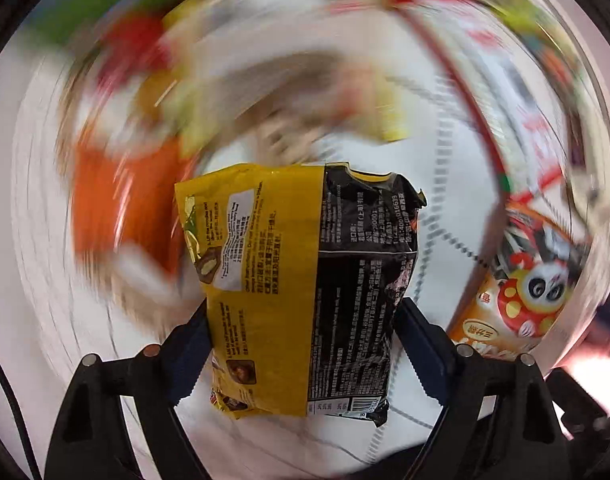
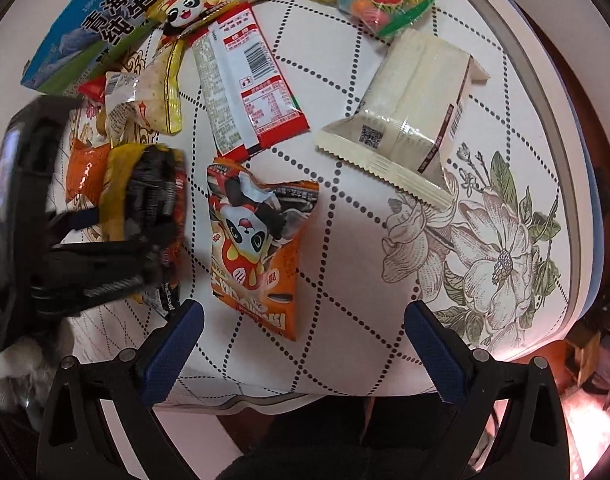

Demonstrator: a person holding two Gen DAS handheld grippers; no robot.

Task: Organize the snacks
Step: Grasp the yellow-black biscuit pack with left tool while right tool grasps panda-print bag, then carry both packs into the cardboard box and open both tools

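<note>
Left tool point(image 1: 301, 344) clamps yellow-black snack pack point(image 1: 305, 280) between its pads, lifted above counter point(image 2: 345, 240). Right tool point(image 2: 305, 344) wide, unloaded, just short of orange panda packet point(image 2: 257, 248).

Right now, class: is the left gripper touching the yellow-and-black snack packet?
Touching. The left wrist view shows the left gripper with both fingers pressed against the yellow-and-black snack packet.

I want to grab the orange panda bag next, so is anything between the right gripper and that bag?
Nothing visible. The open right gripper faces the orange panda bag across bare tablecloth. The left gripper, holding the yellow-black packet, sits off to the side.
</note>
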